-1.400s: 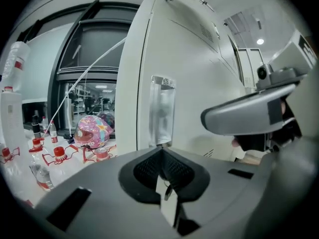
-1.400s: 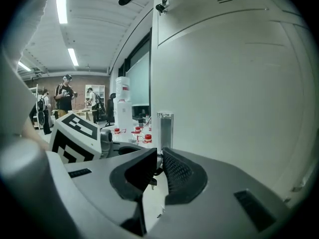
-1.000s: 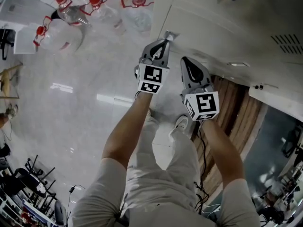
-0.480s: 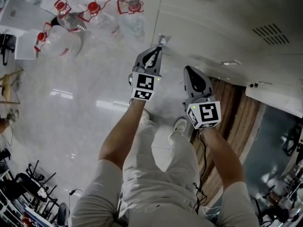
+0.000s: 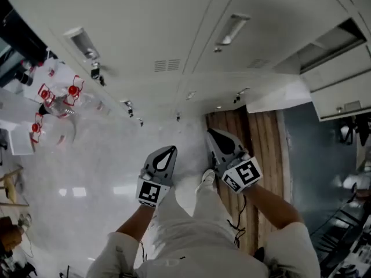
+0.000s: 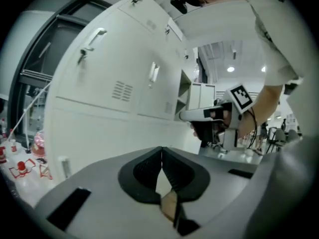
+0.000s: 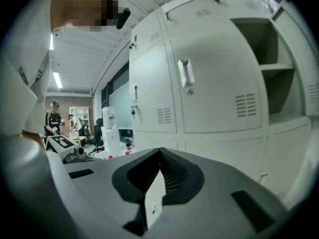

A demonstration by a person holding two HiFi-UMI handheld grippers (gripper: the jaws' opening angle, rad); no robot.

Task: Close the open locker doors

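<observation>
White lockers (image 5: pixel 174 33) fill the top of the head view. One compartment (image 7: pixel 281 68) stands open at the right of the right gripper view, its shelf bare, and in the head view its door (image 5: pixel 342 94) juts out at the right. Lower down, another door (image 5: pixel 275 97) hangs ajar. The doors with handles (image 7: pixel 185 74) in front of the grippers are closed. My left gripper (image 5: pixel 168 151) (image 6: pixel 162 151) is shut and empty, held in the air short of the lockers. Beside it, my right gripper (image 5: pixel 212 133) (image 7: pixel 159 152) is also shut with nothing in it.
Large water bottles with red caps (image 5: pixel 55 106) stand on the pale floor at the left. A wooden strip (image 5: pixel 258 149) runs below the lockers at the right. A water dispenser (image 7: pixel 109 128) and a person (image 7: pixel 52 118) are far off down the room.
Both grippers have come up and away from the low locker door they were at. The head view has swung upward, so more of the lockers and the open doors show.
</observation>
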